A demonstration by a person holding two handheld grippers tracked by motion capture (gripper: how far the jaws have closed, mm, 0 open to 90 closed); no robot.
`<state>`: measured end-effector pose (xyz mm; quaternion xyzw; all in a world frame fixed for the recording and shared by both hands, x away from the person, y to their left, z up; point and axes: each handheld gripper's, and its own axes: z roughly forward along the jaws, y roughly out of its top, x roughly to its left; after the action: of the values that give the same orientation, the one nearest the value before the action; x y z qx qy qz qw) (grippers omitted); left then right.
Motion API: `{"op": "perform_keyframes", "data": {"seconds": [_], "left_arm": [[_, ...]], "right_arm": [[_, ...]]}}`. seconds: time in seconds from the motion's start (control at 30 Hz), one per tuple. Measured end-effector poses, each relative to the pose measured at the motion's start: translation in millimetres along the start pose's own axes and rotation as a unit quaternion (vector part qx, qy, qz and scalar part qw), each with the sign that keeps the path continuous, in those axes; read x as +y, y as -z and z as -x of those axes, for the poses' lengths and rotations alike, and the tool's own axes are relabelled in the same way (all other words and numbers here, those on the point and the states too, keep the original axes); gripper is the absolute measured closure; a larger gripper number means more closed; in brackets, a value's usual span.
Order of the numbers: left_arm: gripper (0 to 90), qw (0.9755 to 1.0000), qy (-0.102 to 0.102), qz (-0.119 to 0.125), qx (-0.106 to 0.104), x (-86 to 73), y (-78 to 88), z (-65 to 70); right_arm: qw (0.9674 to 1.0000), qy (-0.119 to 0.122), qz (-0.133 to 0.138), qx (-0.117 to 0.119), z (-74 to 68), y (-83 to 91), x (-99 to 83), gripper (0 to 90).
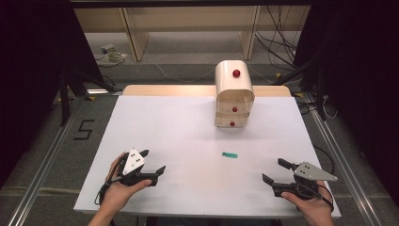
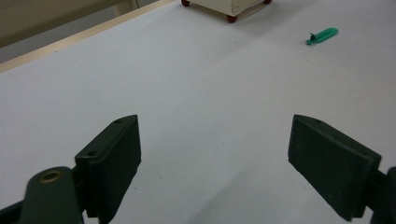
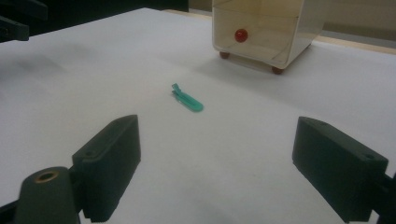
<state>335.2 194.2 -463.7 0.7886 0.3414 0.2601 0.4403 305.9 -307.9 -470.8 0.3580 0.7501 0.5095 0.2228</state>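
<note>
**Both grippers spread and empty, green clip lying alone on the white table**

In the high view the left gripper [image 1: 153, 165] sits in the lower left of the frame, held in the person's left hand [image 1: 117, 186], with its grey three-cornered plate facing up. Its jaws stand wide apart with nothing between them; the left gripper view confirms this, showing bare white table [image 2: 196, 93] between the two black jaws.

The right gripper [image 1: 275, 170] sits in the lower right of the high view, held in the right hand [image 1: 310, 202]. Its jaws are spread wide as well and hold nothing. In the right gripper view, white tabletop lies between them.

The small green clip [image 1: 229, 155] lies flat on the table, right of centre in the high view, between the two grippers but closer to the right one and apart from both. In the right gripper view the clip [image 3: 187, 99] appears just above the gap between the jaws, left of centre; in the left gripper view it [image 2: 322, 35] is far off in the upper right.

A cream drawer unit [image 1: 234, 94] with red knobs stands upright at the upper centre of the high view, beyond the clip and well apart from it. Its lower drawer and red feet show at the top of the right gripper view [image 3: 261, 28].
</note>
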Motion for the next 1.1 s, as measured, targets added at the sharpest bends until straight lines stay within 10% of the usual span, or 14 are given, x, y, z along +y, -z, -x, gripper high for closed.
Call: {"op": "perform_keyframes", "data": {"seconds": [1.1], "left_arm": [[17.1, 0.9999, 0.012, 0.005, 0.007, -1.0, -0.6, -1.2]], "right_arm": [[0.9991, 0.004, 0.024, -0.033, -12.2, -32.4, 32.7, 19.4]]}}
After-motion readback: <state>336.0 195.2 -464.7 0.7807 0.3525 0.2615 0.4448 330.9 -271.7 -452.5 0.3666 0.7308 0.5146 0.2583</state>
